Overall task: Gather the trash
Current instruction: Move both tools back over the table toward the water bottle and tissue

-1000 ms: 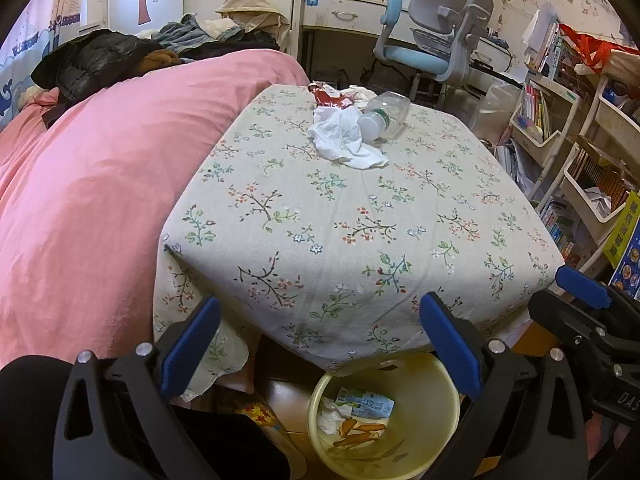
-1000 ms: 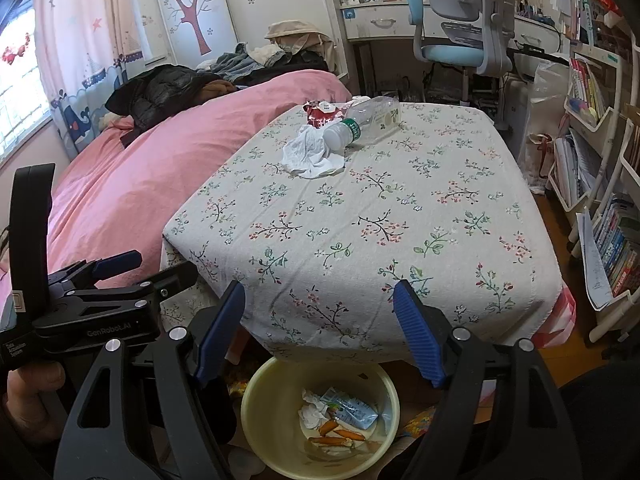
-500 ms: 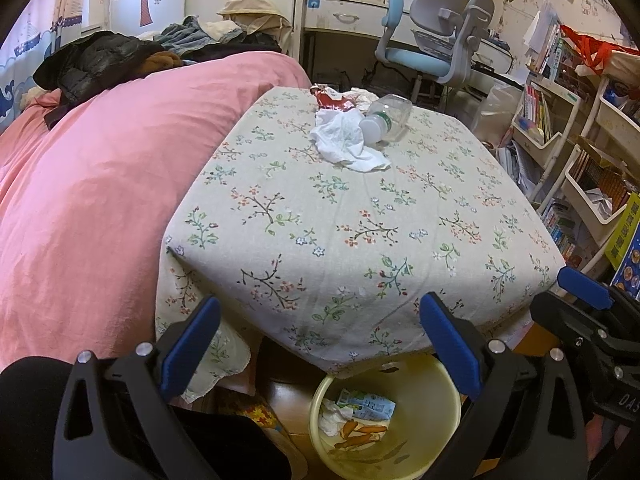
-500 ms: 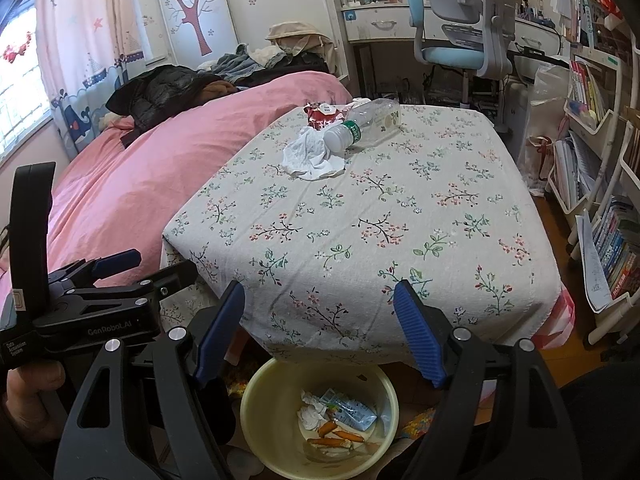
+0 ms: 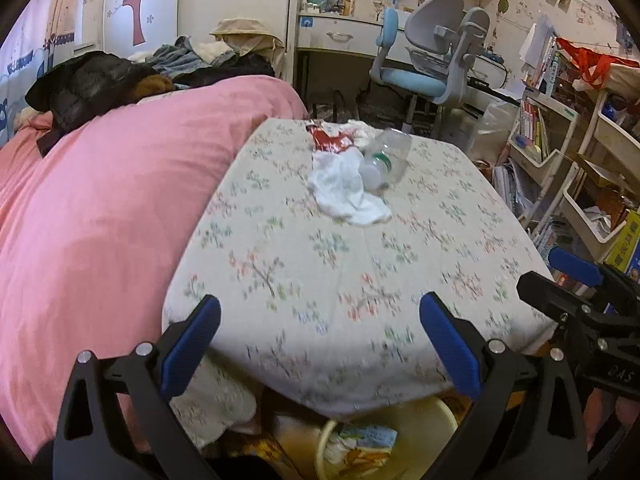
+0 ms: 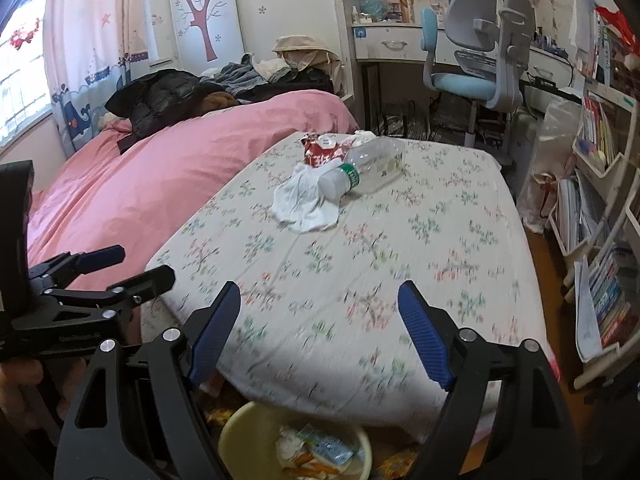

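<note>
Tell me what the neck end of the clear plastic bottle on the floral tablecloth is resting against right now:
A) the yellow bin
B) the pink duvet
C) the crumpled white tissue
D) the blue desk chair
C: in the right wrist view the clear plastic bottle lies on its side with its neck end on the crumpled white tissue, far from the yellow bin below the table edge.
</note>
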